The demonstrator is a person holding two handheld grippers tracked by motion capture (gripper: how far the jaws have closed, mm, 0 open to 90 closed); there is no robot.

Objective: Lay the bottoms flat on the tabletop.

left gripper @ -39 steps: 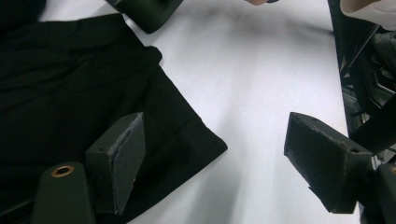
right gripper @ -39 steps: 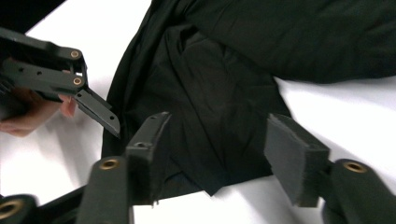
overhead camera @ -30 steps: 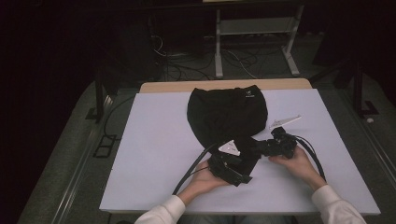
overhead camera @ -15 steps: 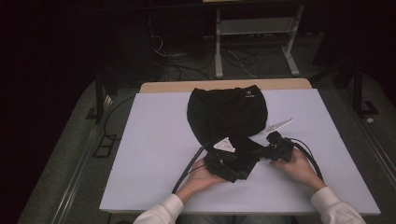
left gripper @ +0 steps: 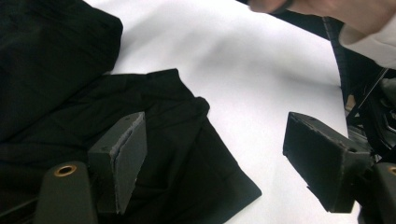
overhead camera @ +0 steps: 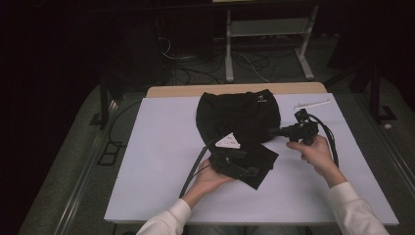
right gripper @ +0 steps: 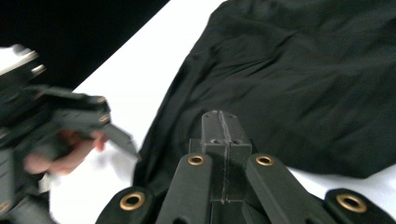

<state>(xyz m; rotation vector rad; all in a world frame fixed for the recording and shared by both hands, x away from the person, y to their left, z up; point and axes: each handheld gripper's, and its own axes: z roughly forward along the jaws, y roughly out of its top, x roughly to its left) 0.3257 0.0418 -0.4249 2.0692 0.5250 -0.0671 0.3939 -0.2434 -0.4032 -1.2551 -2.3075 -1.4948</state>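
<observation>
Black garment (overhead camera: 238, 117) getting handled on the white table (overhead camera: 147, 161)

Left gripper (overhead camera: 234, 161) at 6 o'clock of it, jaws apart; right gripper (overhead camera: 272, 131) at 3 o'clock just clenched, jaws together, no cloth visibly pinched.

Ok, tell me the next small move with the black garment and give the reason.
Probably close the left gripper on the garment's near flap. Its fingers stand open over that flap, one resting on the cloth, nothing pinched. The right gripper is shut at the garment's right edge; whether cloth is caught there cannot be told. A hold on the flap would let both hands move the cloth on the white table.
</observation>
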